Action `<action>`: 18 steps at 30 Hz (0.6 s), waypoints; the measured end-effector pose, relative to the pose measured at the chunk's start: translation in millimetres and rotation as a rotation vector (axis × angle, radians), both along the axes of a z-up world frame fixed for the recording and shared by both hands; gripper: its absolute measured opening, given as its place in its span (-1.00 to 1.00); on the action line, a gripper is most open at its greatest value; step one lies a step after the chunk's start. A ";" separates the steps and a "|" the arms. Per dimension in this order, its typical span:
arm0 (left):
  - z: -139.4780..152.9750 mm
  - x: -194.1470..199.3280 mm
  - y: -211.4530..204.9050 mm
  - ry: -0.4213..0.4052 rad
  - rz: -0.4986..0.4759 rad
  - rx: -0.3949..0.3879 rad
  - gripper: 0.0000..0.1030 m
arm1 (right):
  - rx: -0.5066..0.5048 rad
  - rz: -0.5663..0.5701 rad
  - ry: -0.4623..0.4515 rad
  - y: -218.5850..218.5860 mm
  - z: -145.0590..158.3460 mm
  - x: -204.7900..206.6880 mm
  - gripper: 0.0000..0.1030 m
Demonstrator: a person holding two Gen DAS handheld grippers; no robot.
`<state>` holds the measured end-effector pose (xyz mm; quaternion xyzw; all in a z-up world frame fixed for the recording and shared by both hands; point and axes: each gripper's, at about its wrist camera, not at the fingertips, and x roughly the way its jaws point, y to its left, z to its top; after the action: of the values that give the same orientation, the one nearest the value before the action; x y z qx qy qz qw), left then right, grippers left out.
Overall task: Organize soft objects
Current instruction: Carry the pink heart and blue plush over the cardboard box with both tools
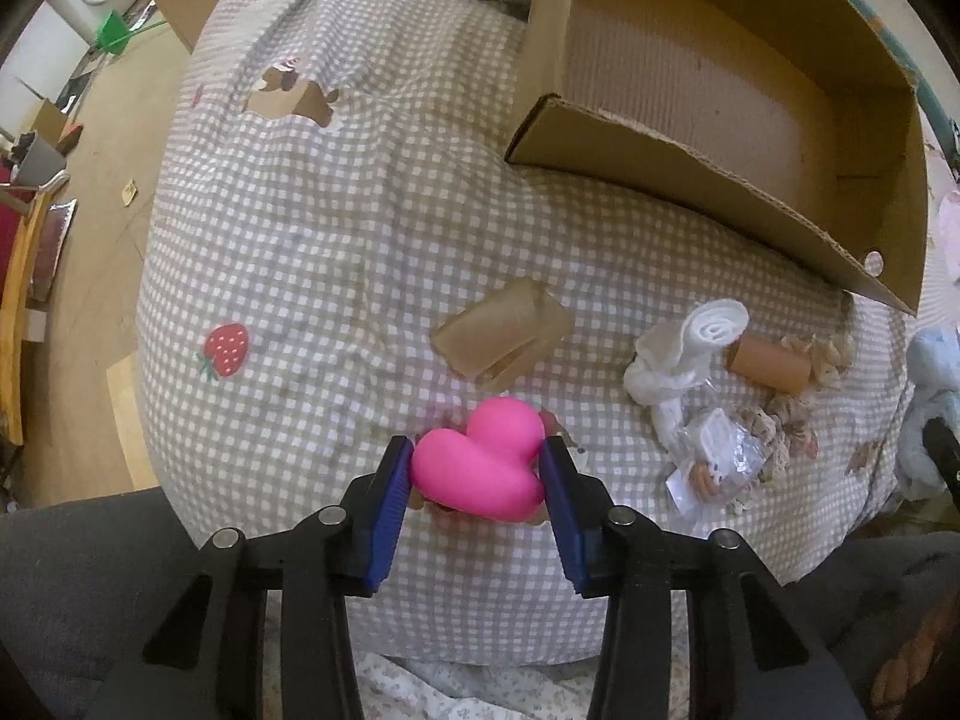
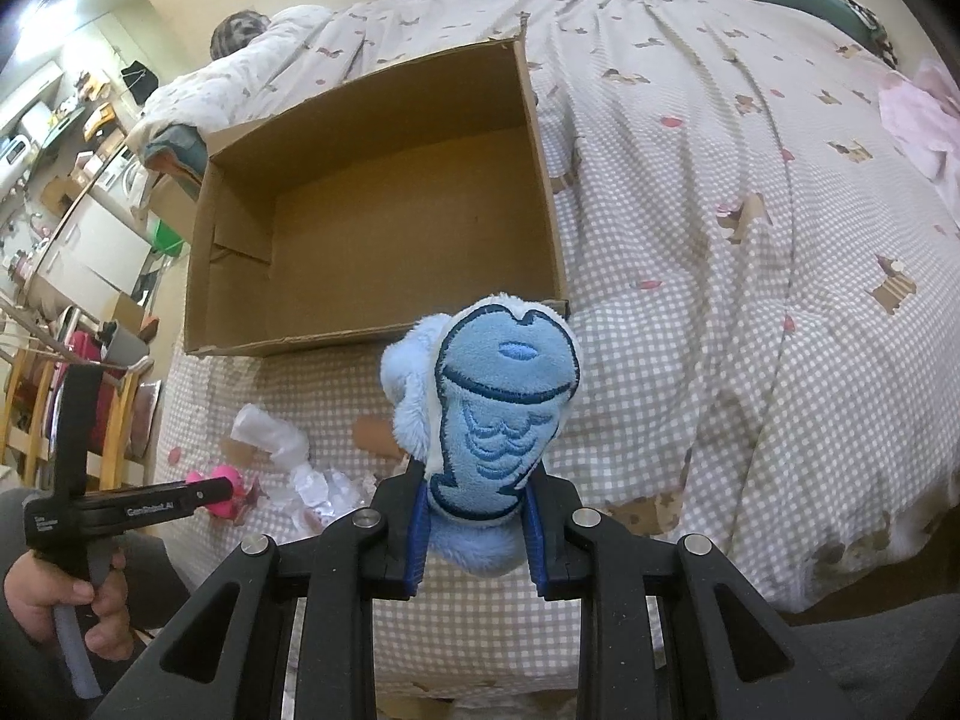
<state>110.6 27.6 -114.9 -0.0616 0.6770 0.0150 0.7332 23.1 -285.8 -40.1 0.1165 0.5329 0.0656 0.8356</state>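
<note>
The left wrist view looks straight down on the bed (image 1: 312,252), covered in a checked quilt. There the left gripper (image 1: 478,468) pinches a pink toy (image 1: 480,468), its blue pads (image 1: 393,504) pressed against both sides of it near the bed's front edge. Just beyond lies a tan pouch (image 1: 501,330). To the right sit a white cloth roll (image 1: 690,348), a brown tube (image 1: 768,363), a crinkly packet (image 1: 714,462) and some lace (image 1: 798,420), clustered together. The cardboard box (image 1: 690,180) stands open behind them, nothing visible inside.

The right wrist view shows what the first does not: the person's hand (image 2: 60,594) around the left gripper's handle at the left edge, and the pink toy only partly seen past that tool. The box (image 2: 384,222) is seen here from the front, its near wall low. In the middle the right gripper (image 2: 477,531) is clamped on a blue plush (image 2: 498,408), held up above the bed in front of the box's near right corner and hiding part of it. The brown tube peeks out from behind the plush.
</note>
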 end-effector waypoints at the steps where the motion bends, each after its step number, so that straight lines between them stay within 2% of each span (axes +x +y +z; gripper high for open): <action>1: 2.0 -1.8 1.1 -0.005 -0.001 0.001 -0.23 | 0.000 0.000 -0.002 0.4 0.4 -0.2 -0.46; 7: 31.7 -15.3 2.5 -0.063 -0.007 0.003 -0.23 | 0.030 0.000 -0.027 -1.4 7.0 -4.2 -0.46; 11: 65.0 -20.1 5.7 -0.153 -0.008 0.028 -0.23 | 0.049 0.013 -0.058 -1.6 19.4 -7.4 -0.46; 18: 117.0 -2.3 0.6 -0.295 -0.008 0.054 -0.23 | 0.101 0.017 -0.121 -2.6 48.9 -0.5 -0.46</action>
<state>108.2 28.2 2.1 -0.0407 0.5614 0.0210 0.8263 22.6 -288.4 8.9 0.1496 0.4784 0.1063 0.8588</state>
